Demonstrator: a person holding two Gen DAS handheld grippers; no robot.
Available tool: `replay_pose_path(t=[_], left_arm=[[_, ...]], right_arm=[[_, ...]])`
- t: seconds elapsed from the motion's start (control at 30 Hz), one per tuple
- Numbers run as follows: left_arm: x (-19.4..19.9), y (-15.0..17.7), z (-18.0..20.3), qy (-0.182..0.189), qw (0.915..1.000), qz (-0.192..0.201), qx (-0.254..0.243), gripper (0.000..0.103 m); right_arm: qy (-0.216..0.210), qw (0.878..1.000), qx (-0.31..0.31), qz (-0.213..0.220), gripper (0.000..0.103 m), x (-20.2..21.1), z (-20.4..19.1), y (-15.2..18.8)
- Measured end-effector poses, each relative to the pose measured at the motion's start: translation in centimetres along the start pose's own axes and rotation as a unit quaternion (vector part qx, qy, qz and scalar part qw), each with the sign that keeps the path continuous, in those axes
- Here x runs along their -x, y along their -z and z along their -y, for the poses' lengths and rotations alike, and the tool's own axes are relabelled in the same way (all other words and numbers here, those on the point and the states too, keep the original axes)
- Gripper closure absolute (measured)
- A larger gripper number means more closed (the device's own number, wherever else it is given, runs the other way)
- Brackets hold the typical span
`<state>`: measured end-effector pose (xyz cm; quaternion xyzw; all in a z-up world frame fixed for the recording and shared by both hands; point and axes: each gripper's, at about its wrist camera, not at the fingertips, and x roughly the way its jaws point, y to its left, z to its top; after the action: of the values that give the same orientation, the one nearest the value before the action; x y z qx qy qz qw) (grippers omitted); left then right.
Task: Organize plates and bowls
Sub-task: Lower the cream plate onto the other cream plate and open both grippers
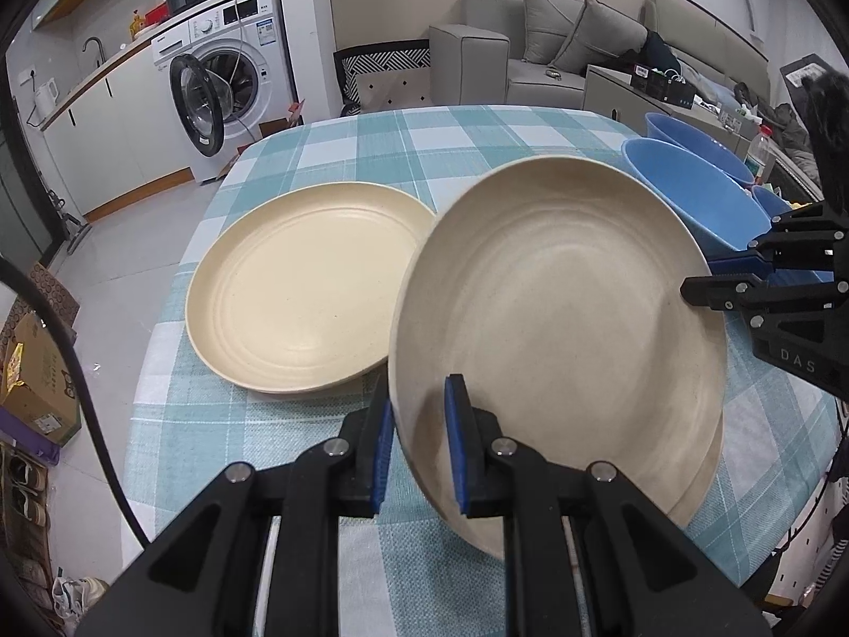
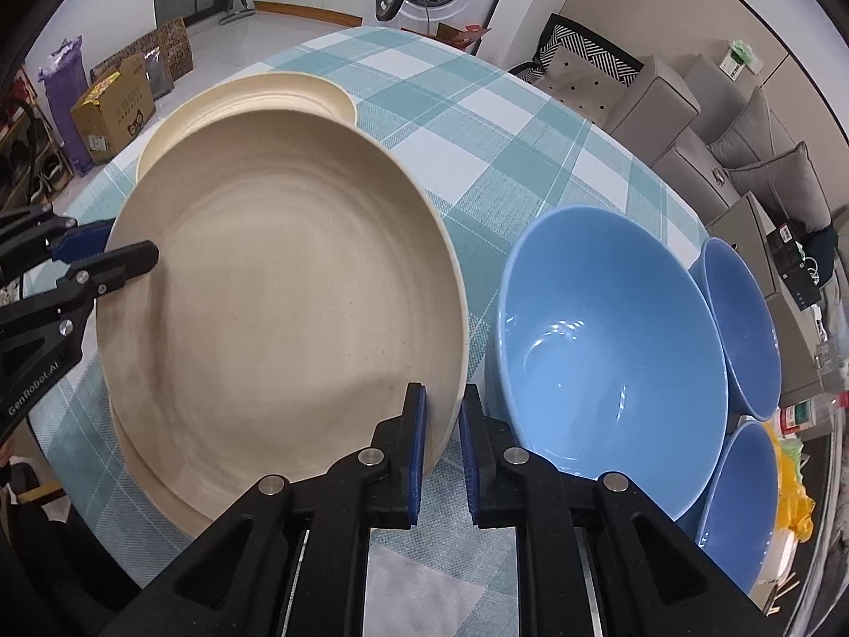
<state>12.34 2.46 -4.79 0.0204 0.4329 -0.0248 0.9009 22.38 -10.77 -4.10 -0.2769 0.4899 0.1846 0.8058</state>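
A beige plate fills the centre and right of the left wrist view, lifted and tilted above another beige plate whose rim shows under it at the lower right. The left gripper reaches in from the bottom edge, its jaws narrow and clamped on the plate's near rim, 1 blue pad on the inside face. The right gripper comes in from the right edge of that frame and grips the opposite rim. In the right wrist view the right gripper's jaws stand narrow around the lifted plate's edge at lower centre, though the rim looks pressed against the left pad only. A 3rd beige plate lies flat on the checked worktop at the left of centre, apart from the held one. 3 blue bowls sit at the right: a large bowl just beside the held plate, 2 smaller bowls behind it.
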Motion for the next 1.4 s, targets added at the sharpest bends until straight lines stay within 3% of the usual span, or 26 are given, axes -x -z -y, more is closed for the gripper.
replay_pose_path(t=[0.3,0.87,1.3,1.4], left_arm=[[-0.8,0.1,0.5,-0.004,0.9999,-0.009,-0.008,0.087],[-1.9,0.7,1.0,-0.02,0.999,-0.021,-0.033,0.086],[-2.2,1.2,1.2,-0.026,0.9983,-0.019,-0.047,0.084],[-2.0,1.2,1.1,-0.019,0.9988,-0.019,-0.04,0.084]], right_arm=[[0.001,1.0,0.008,-0.024,0.09,-1.9,-0.3,0.3],[0.058,0.995,0.068,-0.037,0.088,-4.0,-2.6,0.3],[0.043,0.997,0.055,-0.036,0.088,-3.6,-2.2,0.3],[0.029,0.998,0.046,-0.029,0.083,-3.2,-1.8,0.3]])
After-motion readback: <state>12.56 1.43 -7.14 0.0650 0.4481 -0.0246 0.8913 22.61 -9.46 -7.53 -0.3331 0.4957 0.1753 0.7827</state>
